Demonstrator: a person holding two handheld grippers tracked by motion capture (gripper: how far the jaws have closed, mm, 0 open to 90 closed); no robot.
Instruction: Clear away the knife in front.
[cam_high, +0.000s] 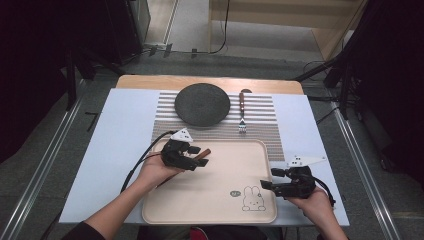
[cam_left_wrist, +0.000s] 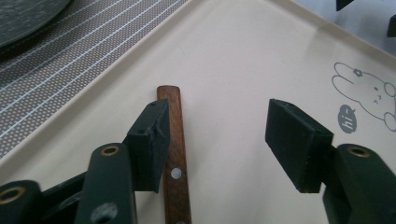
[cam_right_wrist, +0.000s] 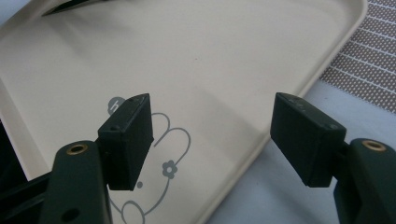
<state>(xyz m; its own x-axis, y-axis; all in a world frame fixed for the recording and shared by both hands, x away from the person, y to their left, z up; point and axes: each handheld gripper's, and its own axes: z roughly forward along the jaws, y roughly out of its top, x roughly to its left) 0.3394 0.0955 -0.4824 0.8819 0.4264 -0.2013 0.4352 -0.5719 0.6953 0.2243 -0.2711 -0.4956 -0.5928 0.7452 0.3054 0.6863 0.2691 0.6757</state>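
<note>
A knife with a brown riveted wooden handle (cam_left_wrist: 176, 140) lies on the beige tray (cam_left_wrist: 243, 56). In the high view the handle (cam_high: 205, 152) pokes out toward the tray's far left corner, and the rest runs back under the person's left hand. My left gripper (cam_high: 199, 161) hovers low over it, open. The handle lies just inside the left jaw, and the right jaw stands well clear of it. My right gripper (cam_high: 267, 181) is open with nothing between its jaws, over the tray's (cam_high: 225, 175) right rim near the rabbit print (cam_right_wrist: 163, 154).
A dark round plate (cam_high: 202, 104) and a wooden-handled fork (cam_high: 242, 112) rest on a striped placemat (cam_high: 265, 132) beyond the tray. The light blue table top (cam_high: 115, 140) is bare on both sides. The tray's raised rim (cam_right_wrist: 280, 121) runs under my right gripper.
</note>
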